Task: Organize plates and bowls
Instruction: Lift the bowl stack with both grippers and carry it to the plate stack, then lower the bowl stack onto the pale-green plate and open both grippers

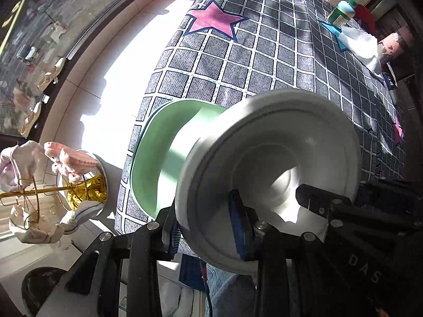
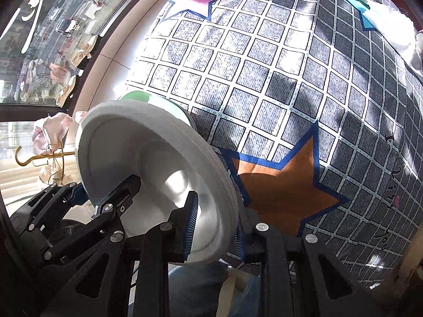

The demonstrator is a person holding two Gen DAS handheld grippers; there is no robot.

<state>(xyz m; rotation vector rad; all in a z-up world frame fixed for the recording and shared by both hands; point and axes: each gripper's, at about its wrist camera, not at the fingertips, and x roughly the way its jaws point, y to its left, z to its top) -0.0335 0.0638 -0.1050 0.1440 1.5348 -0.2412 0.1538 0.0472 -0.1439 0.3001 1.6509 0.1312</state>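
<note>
White bowl (image 1: 267, 155): held off the bed between both tongs, tipped on edge, hollow facing the cameras. Left gripper (image 1: 208, 233) clamped on its near rim, blue pads either side of the wall; right gripper (image 2: 215, 233) clamped on the opposite rim. Green plate (image 1: 156, 158): just behind the bowl, lying at the edge of the checked bedspread (image 1: 264, 60) with star patches. Green-capped bottle (image 1: 342, 12): far corner, well apart.
</note>
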